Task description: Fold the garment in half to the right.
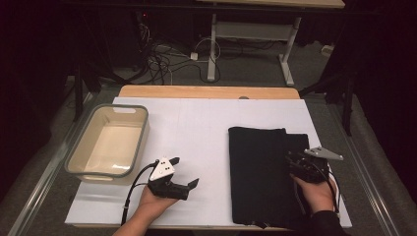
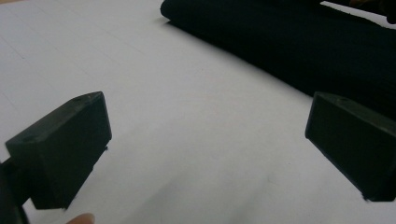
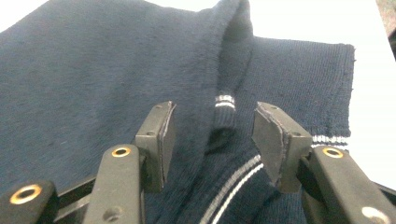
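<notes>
The folded dark garment (image 1: pixel 265 172) lies flat on the right half of the white sheet (image 1: pixel 206 123) that covers my desk (image 1: pixel 209 91), its near edge close to the desk's front. Through the right gripper view I read it as navy knit (image 3: pixel 93 70), with thin white stripes along a ribbed hem (image 3: pixel 329 138) and a small striped cuff (image 3: pixel 224 109) poking out from under a fold. My right tongs (image 3: pixel 212 140) hover just over that cuff with a moderate gap between the jaws, gripping nothing; whether their tips touch the cloth I cannot tell. In the high view the right tongs (image 1: pixel 300 164) sit over the garment's right portion, my hand behind them. My left tongs (image 1: pixel 184 173) are out over bare white sheet, just left of the garment, spread wide and empty (the left gripper view shows sheet (image 2: pixel 187 130) between the jaws and the garment's edge (image 2: pixel 289 42) beyond). Farther left, near the sheet's edge, stands a clear plastic bin (image 1: pixel 78 147) with a grey rim, well apart from the garment.
</notes>
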{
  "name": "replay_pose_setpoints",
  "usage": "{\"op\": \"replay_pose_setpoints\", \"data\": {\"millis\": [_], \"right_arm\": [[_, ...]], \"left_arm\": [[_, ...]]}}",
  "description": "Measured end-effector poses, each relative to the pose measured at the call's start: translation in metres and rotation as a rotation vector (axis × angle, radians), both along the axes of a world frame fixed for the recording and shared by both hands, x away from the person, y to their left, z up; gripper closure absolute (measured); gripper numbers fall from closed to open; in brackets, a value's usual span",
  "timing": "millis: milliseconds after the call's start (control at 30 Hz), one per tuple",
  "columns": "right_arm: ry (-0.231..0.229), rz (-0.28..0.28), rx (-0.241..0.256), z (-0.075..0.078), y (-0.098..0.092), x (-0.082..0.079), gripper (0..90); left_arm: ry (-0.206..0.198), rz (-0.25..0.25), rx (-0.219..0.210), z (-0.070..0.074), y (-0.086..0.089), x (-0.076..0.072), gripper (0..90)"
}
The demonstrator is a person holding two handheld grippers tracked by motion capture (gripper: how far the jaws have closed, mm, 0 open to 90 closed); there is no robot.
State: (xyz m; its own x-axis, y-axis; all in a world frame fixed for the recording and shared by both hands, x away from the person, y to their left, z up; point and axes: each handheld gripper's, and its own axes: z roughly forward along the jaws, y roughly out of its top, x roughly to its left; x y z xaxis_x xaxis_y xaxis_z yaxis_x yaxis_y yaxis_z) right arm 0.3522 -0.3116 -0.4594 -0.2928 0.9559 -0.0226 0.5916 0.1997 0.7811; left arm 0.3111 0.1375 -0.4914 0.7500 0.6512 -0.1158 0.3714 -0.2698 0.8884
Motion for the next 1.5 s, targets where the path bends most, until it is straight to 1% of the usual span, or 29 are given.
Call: {"op": "replay_pose_setpoints", "data": {"millis": [133, 233, 333, 367, 400, 467, 500, 567, 633, 667, 733, 800, 833, 967, 1067, 1167, 1233, 1333, 1500], "right_arm": [[0.023, 0.0, 0.001, -0.002, 0.002, 0.011, 47.8], [0.031, 0.013, -0.002, -0.003, 0.006, 0.018, 45.4], [0.064, 0.008, -0.006, -0.008, 0.009, 0.023, 41.6], [0.078, 0.003, 0.004, -0.009, 0.008, 0.024, 41.6], [0.086, -0.002, 0.02, -0.011, 0.008, 0.024, 43.0], [0.087, 0.011, 0.055, -0.013, 0.006, 0.023, 52.1], [0.084, 0.017, 0.061, -0.013, 0.006, 0.021, 55.0], [0.067, 0.034, 0.054, -0.014, 0.008, 0.02, 63.5], [0.047, 0.05, 0.037, -0.013, 0.011, 0.017, 75.3], [0.035, 0.051, 0.021, -0.012, 0.012, 0.016, 77.5], [0.012, 0.053, -0.008, -0.011, 0.015, 0.013, 79.1], [-0.014, 0.039, -0.001, -0.006, 0.015, 0.009, 79.3], [-0.033, 0.04, -0.002, -0.001, 0.014, 0.007, 79.3], [-0.105, 0.029, -0.013, 0.026, 0.012, -0.003, 79.3], [-0.154, 0.019, -0.034, 0.048, 0.01, -0.009, 79.3], [-0.187, -0.003, -0.055, 0.065, 0.005, -0.012, 79.3], [-0.19, -0.02, -0.054, 0.069, 0.0, -0.011, 79.3], [-0.173, -0.053, -0.059, 0.064, -0.011, -0.007, 79.2], [-0.094, -0.107, -0.058, 0.034, -0.029, 0.007, 79.2]], "left_arm": [[0.001, -0.002, -0.001, 0.0, 0.0, 0.0, 0.0], [0.0, -0.003, 0.0, 0.0, 0.0, 0.0, 0.0], [-0.002, -0.002, 0.0, 0.0, 0.0, 0.0, 0.0], [-0.002, -0.001, 0.001, 0.0, 0.0, 0.0, 0.0], [-0.003, -0.001, 0.002, 0.0, 0.0, 0.0, 0.0], [-0.005, -0.001, 0.004, 0.0, -0.001, -0.001, 0.0], [-0.006, -0.001, 0.005, 0.0, -0.001, -0.001, 0.0], [-0.005, -0.001, 0.004, 0.0, -0.001, -0.001, 0.0], [-0.005, 0.0, 0.005, 0.0, -0.001, 0.0, 0.0], [-0.005, -0.001, 0.005, 0.0, -0.001, 0.0, 0.0], [-0.003, -0.001, 0.003, 0.0, 0.0, 0.0, 0.0], [-0.002, 0.0, 0.003, 0.0, 0.0, 0.0, 0.0], [-0.002, 0.0, 0.003, 0.0, 0.0, 0.0, 0.0], [-0.001, 0.0, 0.002, 0.0, 0.0, 0.0, 0.0], [-0.001, 0.001, 0.002, 0.0, 0.0, 0.0, 0.0], [-0.001, 0.001, 0.002, 0.0, 0.0, 0.0, 0.0], [0.0, 0.001, 0.001, 0.0, 0.0, 0.0, 0.0], [0.0, -0.001, 0.0, 0.0, 0.0, 0.0, 0.0], [0.002, 0.0, -0.003, 0.0, 0.0, 0.0, 0.0]]}}
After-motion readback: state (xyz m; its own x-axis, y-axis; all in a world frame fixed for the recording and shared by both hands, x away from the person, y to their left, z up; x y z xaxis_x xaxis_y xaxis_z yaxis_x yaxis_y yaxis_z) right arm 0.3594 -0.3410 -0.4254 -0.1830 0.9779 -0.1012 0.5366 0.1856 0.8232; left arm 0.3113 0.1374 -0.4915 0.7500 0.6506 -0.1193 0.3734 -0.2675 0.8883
